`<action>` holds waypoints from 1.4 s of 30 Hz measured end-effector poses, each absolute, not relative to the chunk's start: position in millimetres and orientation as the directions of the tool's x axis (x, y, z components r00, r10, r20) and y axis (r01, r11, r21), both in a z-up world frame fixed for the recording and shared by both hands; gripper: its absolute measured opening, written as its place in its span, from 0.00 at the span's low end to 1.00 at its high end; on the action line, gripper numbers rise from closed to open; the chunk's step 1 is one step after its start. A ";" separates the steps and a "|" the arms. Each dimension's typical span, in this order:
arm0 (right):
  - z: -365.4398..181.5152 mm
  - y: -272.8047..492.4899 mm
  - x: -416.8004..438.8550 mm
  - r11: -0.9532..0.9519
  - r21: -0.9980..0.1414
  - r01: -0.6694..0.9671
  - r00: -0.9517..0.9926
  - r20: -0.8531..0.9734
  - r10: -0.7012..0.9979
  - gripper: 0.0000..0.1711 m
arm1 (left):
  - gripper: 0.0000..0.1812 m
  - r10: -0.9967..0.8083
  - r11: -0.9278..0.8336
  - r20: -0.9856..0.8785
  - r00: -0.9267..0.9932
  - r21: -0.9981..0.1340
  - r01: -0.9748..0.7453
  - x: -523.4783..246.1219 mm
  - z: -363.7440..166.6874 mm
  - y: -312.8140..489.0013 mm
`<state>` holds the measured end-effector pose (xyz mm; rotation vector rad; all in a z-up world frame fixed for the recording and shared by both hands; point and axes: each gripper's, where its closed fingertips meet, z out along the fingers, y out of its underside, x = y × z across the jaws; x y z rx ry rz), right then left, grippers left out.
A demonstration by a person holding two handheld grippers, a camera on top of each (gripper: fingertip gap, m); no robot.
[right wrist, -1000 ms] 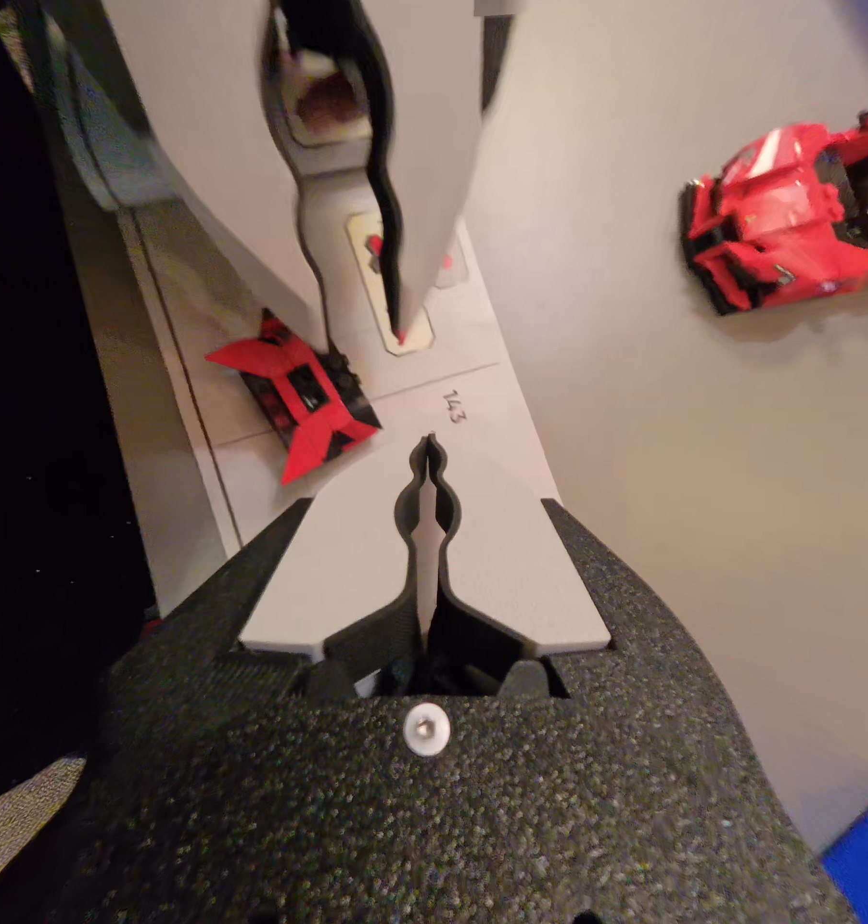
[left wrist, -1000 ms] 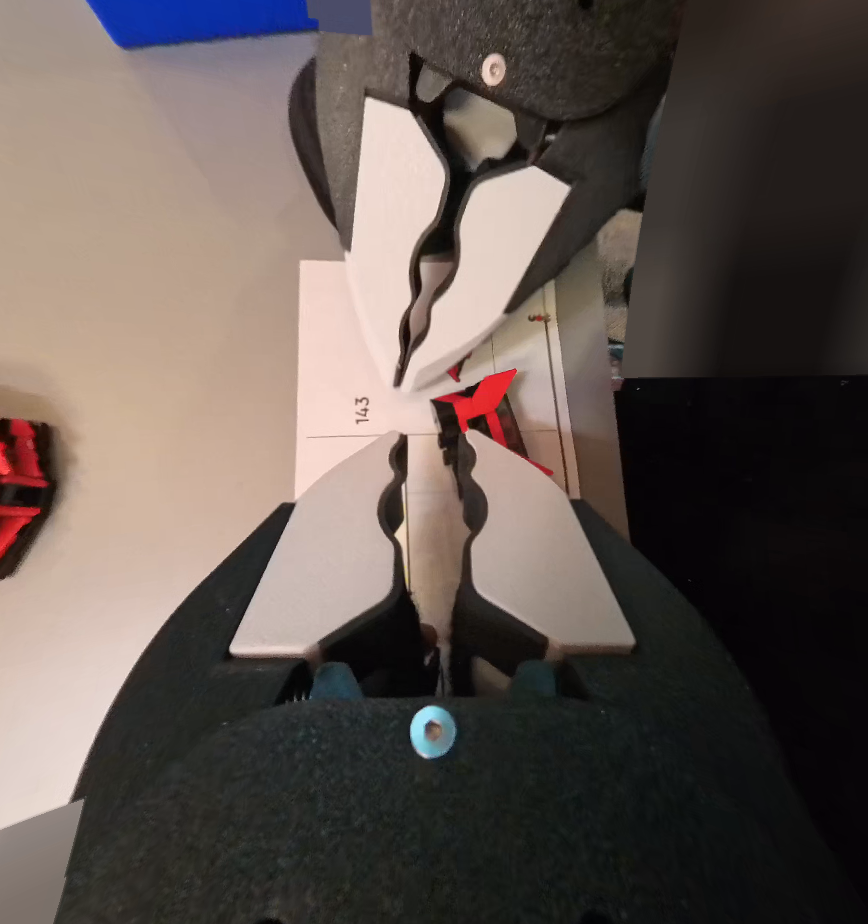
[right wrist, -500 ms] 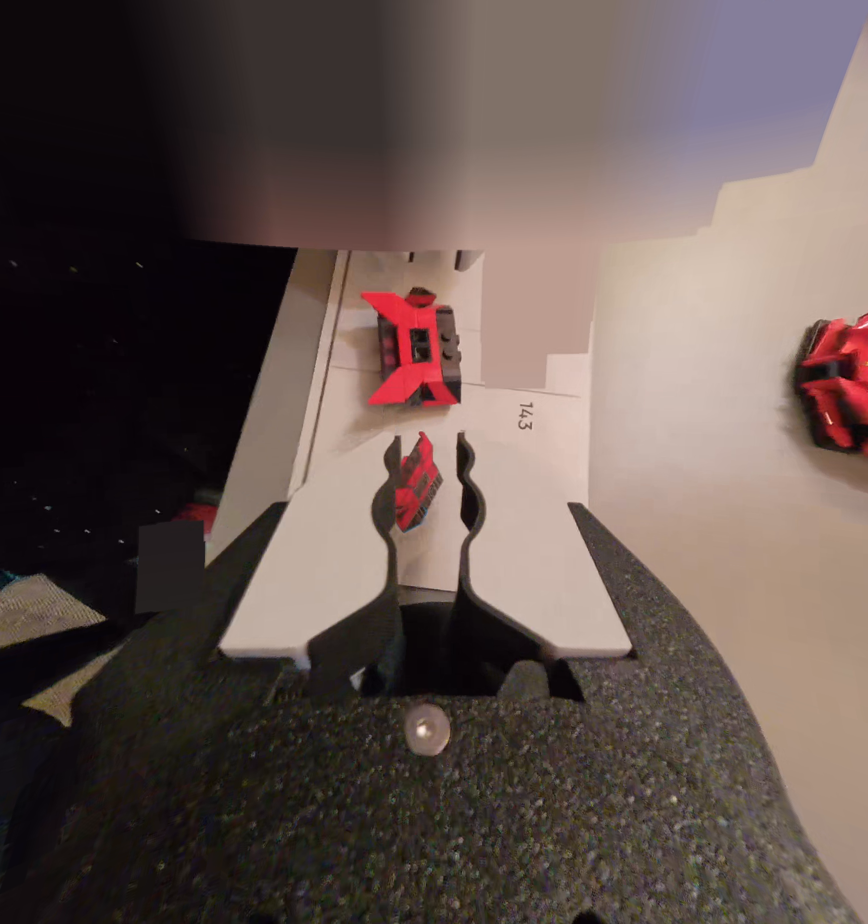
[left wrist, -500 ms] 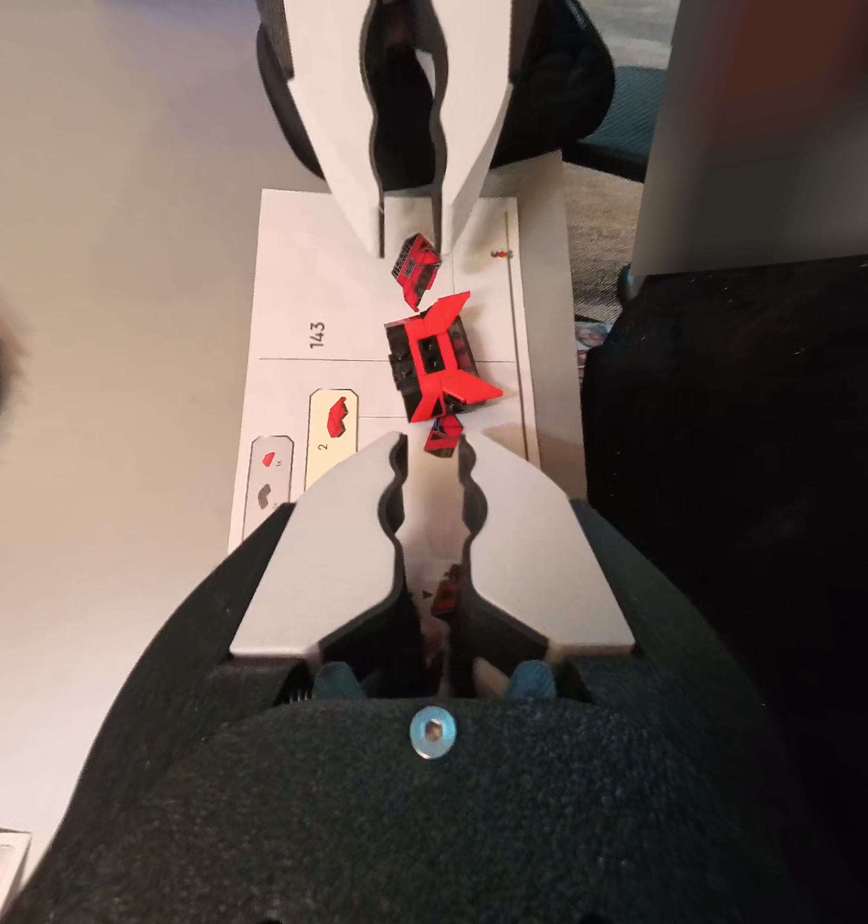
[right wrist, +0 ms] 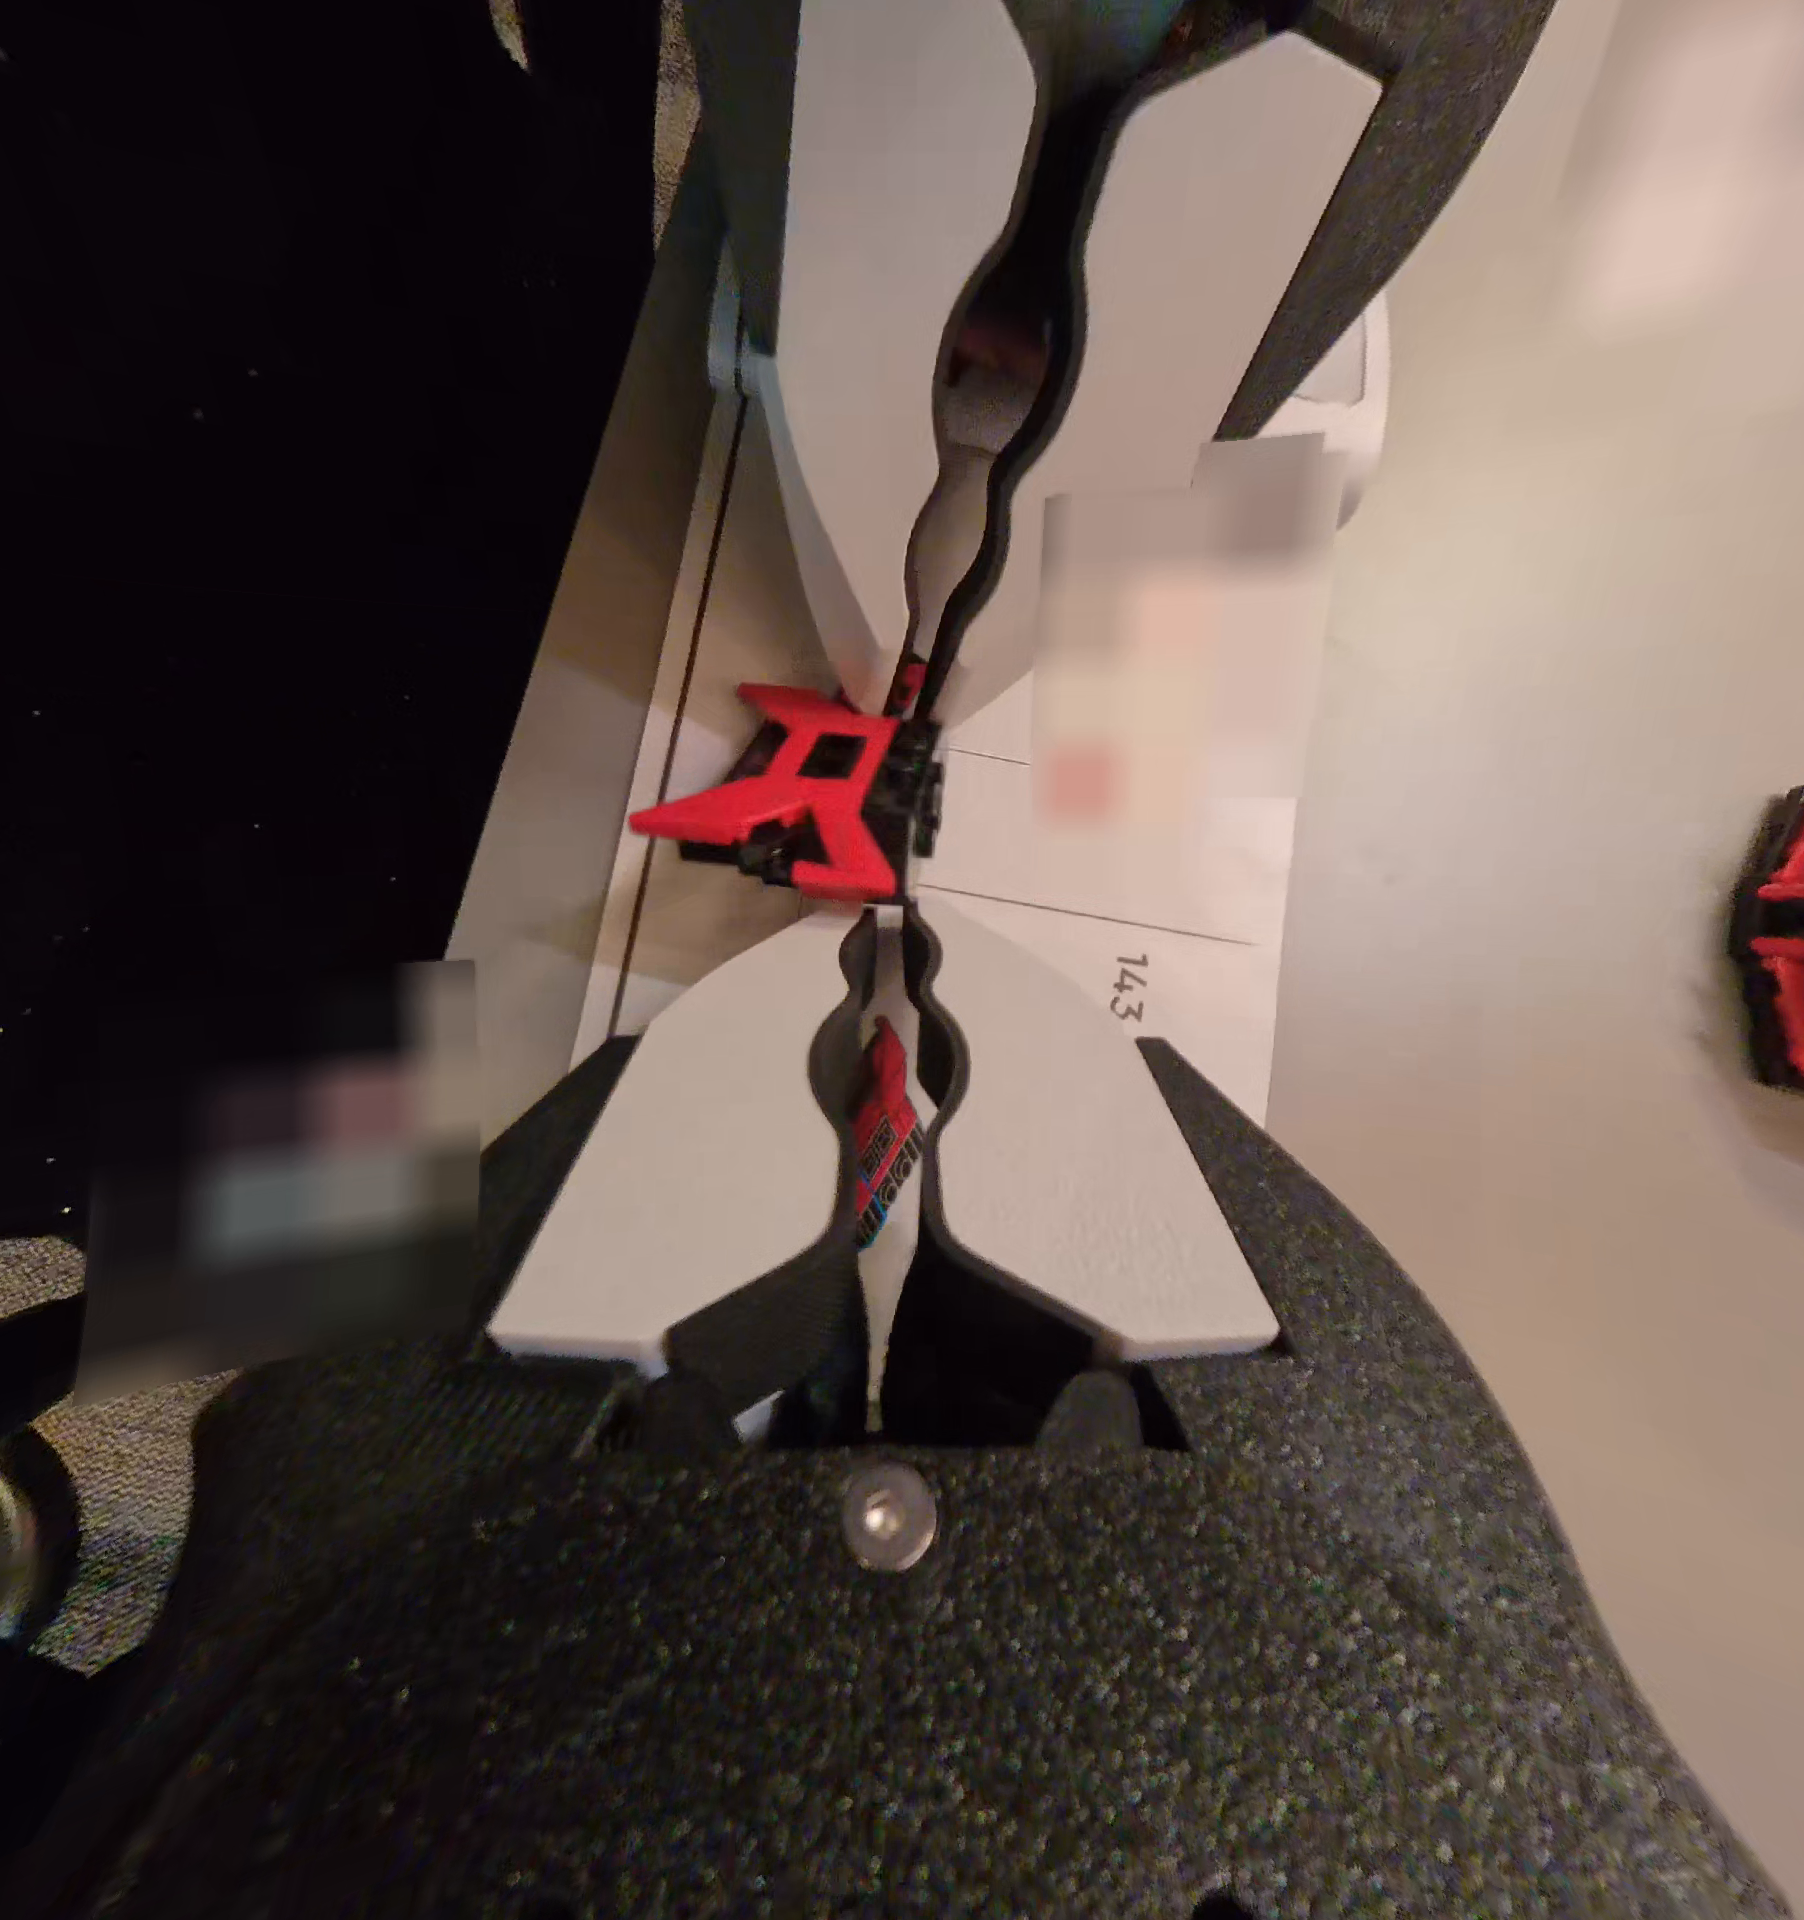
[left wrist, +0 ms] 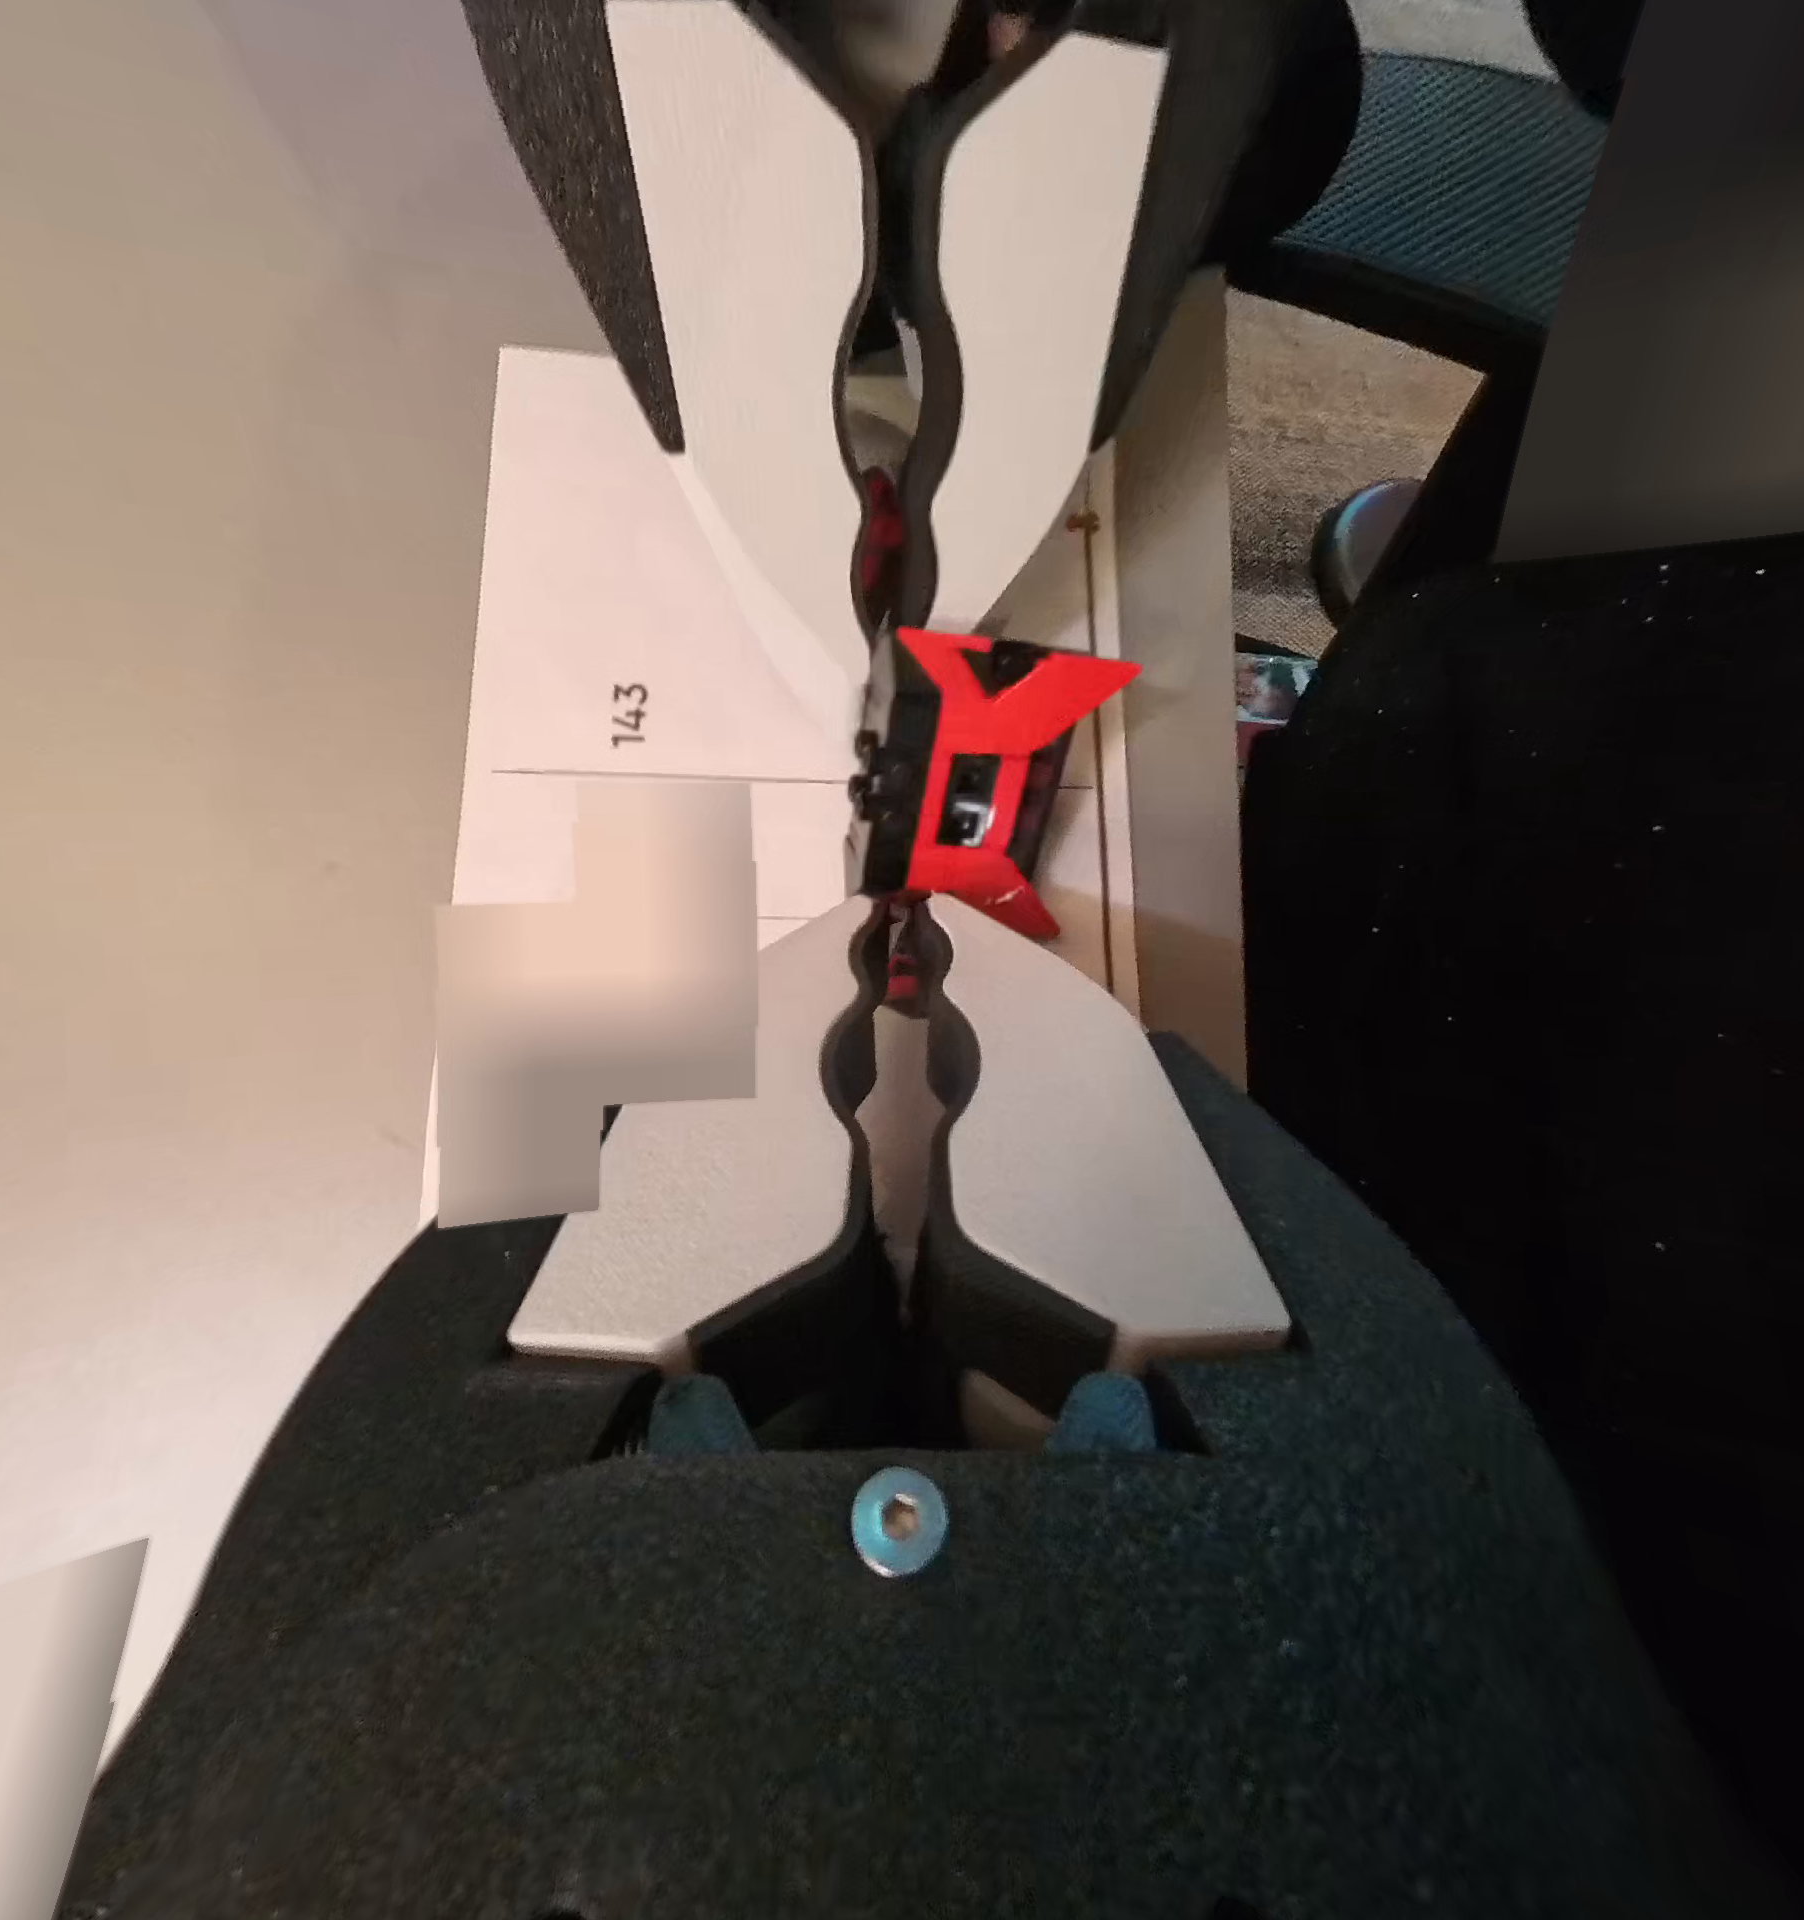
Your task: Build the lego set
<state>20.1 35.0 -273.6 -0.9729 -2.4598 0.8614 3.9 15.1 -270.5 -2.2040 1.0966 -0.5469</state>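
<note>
Both hand-held grippers meet tip to tip over the open instruction booklet (left wrist: 607,582), with a red and black winged lego piece (left wrist: 965,779) between them. In the left wrist view, the left hand-held gripper (left wrist: 898,920) fills the lower half of the frame, its fingers nearly pressed together and pinching a small red brick (left wrist: 903,961) at the tips, just below the winged piece. The right hand-held gripper (left wrist: 893,613) comes down from the top centre of that frame; a sliver of red shows in its narrow gap.

Seen from the right wrist view, that same right hand-held gripper (right wrist: 893,920) sits at the bottom, fingers close together and pinching a small red printed brick (right wrist: 882,1127) partway down the slot, a detail the left view barely shows. The winged piece (right wrist: 815,795) lies just above its tips, left of centre, on the booklet (right wrist: 1116,862). The left hand-held gripper (right wrist: 913,675) reaches in from the top, its tips at the winged piece's far edge.

Only the right wrist view shows a red and black lego car (right wrist: 1802,956) at the right edge, on the beige tabletop (right wrist: 1563,1039), well apart from the booklet. Only the left wrist view shows a blue-grey mesh chair (left wrist: 1438,177) at the upper right.
</note>
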 end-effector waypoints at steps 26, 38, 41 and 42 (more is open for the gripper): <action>-271.3 41.5 36.4 0.475 -0.679 0.560 -0.635 0.017 0.773 0.28 | 0.28 -0.833 -0.442 0.118 0.541 -0.730 -0.520 21.7 -265.7 16.3; -270.7 38.6 35.7 0.535 -0.659 0.529 -0.660 0.077 0.747 0.23 | 0.23 -0.832 -0.445 0.133 0.538 -0.739 -0.506 21.5 -265.4 17.9; -270.8 38.2 35.6 0.550 -0.650 0.525 -0.664 0.092 0.742 0.23 | 0.23 -0.834 -0.441 0.127 0.536 -0.737 -0.512 21.6 -265.6 17.9; -270.8 38.2 35.7 0.554 -0.646 0.525 -0.665 0.095 0.741 0.23 | 0.23 -0.835 -0.440 0.126 0.535 -0.737 -0.512 21.7 -265.6 17.9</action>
